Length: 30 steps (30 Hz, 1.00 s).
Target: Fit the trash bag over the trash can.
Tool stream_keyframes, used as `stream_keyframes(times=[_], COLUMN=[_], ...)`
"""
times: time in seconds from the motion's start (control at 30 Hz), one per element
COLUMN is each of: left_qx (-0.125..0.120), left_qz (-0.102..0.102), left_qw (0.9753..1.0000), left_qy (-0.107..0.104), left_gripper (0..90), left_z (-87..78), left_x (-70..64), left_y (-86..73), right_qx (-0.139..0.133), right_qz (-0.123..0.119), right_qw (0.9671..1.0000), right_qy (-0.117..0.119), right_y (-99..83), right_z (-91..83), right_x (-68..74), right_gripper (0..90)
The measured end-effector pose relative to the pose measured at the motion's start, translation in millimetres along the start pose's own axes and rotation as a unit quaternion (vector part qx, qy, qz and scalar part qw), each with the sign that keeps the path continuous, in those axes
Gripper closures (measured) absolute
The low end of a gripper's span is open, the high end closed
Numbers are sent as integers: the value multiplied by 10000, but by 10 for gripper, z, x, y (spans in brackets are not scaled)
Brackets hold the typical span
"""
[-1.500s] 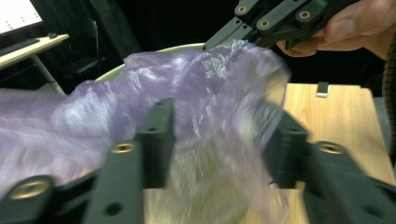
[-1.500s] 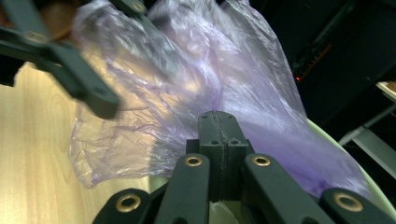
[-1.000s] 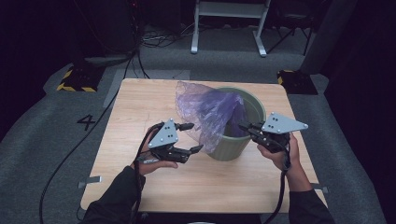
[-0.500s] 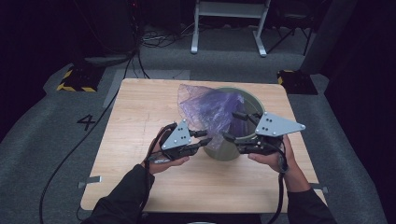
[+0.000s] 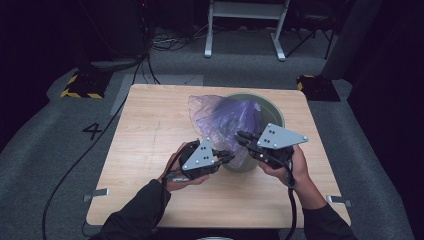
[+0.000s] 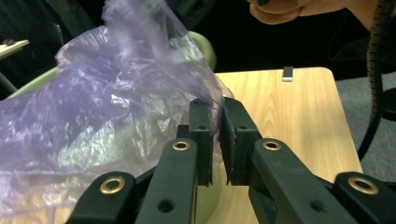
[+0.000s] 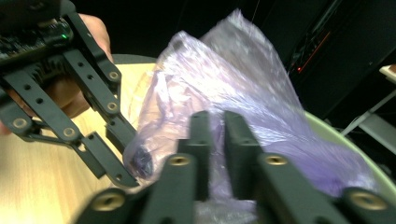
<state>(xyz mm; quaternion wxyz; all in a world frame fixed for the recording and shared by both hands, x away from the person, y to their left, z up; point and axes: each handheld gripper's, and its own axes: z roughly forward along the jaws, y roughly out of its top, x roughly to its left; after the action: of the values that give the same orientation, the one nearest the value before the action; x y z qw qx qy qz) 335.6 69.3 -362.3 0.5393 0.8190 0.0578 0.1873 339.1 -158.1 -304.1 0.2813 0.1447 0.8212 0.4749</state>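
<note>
Far left on the wooden table (image 5: 145, 150): bare boards, nothing in the way. Next across, left gripper (image 5: 226, 158), held in a hand at the near edge of the green bin (image 5: 274, 114), jaws almost together on a fold of the purple plastic bag (image 5: 225, 117); in the left gripper view a thin pinch of film (image 6: 215, 122) sits between the pads, so gripping the bag, though only by its edge. Bag itself draped half in the bin, half spilling over the rim toward the table's left. Further right, right gripper (image 5: 242, 136), jaws drawn close with bag film (image 7: 212, 140) between them in the right gripper view; gripping the bag too, by appearance, though blur leaves the bite uncertain.

Risks, as judged: so shallow a pinch on slick film likely to slip once the two grippers pull apart. Too hard a tug liable to tear the thin plastic, or to tip the light bin, standing near the table's far right edge. Grippers close together, so a collision also possible.
</note>
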Motion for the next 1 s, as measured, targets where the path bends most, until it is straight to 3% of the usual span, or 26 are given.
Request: stream_keyframes(times=[0.03,0.23,0.37,0.43,0.47,0.57,0.7,0.77,0.83,0.97,1.0], left_qx=[-7,-37,-1,-45,-203,-372,-537,-645,-578,-601,-676], left_qz=[4,55,-47,-113,-287,-558,-794,-881,-891,-1077,-1291], left_qw=[10000,9998,10000,9999,9993,9968,9906,9892,9886,9877,9854], left_qy=[-25,-166,-67,-31,88,425,974,979,1067,964,886], left_gripper=[825,742,460,381,349,274,244,237,236,213,196], left_z=[13,5,-90,-137,-253,-428,-595,-633,-606,-558,-540], left_x=[-11,-80,-105,-98,-67,20,167,231,269,355,441], left_y=[0,-18,-71,-91,-133,-177,-223,-246,-254,-249,-211], right_qx=[20,-174,-233,-209,-229,-270,-259,-245,-226,-213,-204], right_qz=[84,372,537,588,635,703,771,801,815,856,874], right_qw=[10000,9990,9979,9975,9972,9964,9958,9956,9955,9952,9951], right_qy=[-6,-173,-277,-316,-330,-379,-423,-427,-437,-431,-416], right_y=[-59,-202,-271,-293,-301,-320,-352,-376,-409,-469,-511], right_z=[-33,-175,-214,-231,-246,-289,-338,-366,-392,-441,-471], right_x=[-24,-91,-137,-158,-168,-190,-205,-210,-218,-221,-218], right_gripper=[900,900,900,900,900,900,900,900,900,900,900])
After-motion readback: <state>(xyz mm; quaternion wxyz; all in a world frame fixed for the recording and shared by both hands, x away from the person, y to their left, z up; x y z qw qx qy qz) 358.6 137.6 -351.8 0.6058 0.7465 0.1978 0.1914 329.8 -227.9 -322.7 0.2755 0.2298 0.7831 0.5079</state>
